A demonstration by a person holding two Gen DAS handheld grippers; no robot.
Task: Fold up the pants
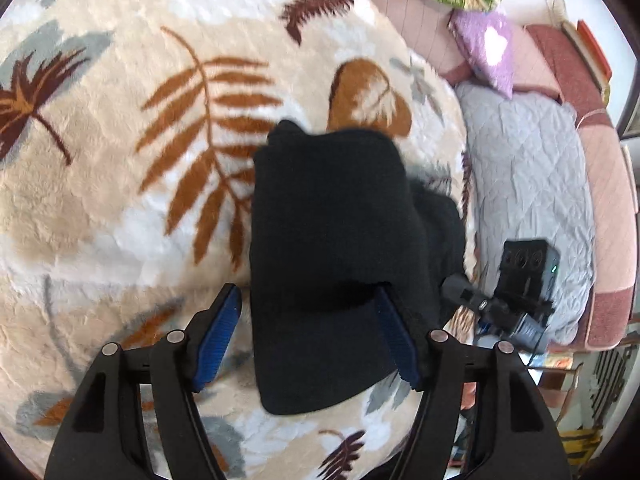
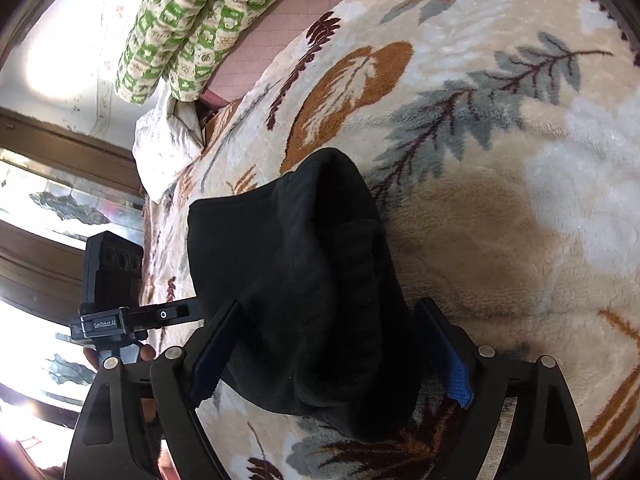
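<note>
The black pants (image 1: 332,240) lie folded into a thick bundle on a beige leaf-patterned blanket (image 1: 120,200). My left gripper (image 1: 310,312) is open, its blue-padded fingers (image 1: 220,332) wide apart, with the near end of the bundle between them. In the right wrist view the same black pants (image 2: 304,280) sit between the wide-spread fingers of my right gripper (image 2: 332,336), which is open around the bundle. The other gripper's camera body (image 2: 112,280) shows at the left there, and the right gripper's body (image 1: 524,280) shows in the left wrist view.
A grey quilted cushion (image 1: 532,184), a purple pillow (image 1: 486,46) and a pink-red sofa edge (image 1: 608,184) lie to the right. A green patterned quilt (image 2: 192,24) lies at the far end. A window (image 2: 48,216) and a white pillow (image 2: 164,148) are on the left.
</note>
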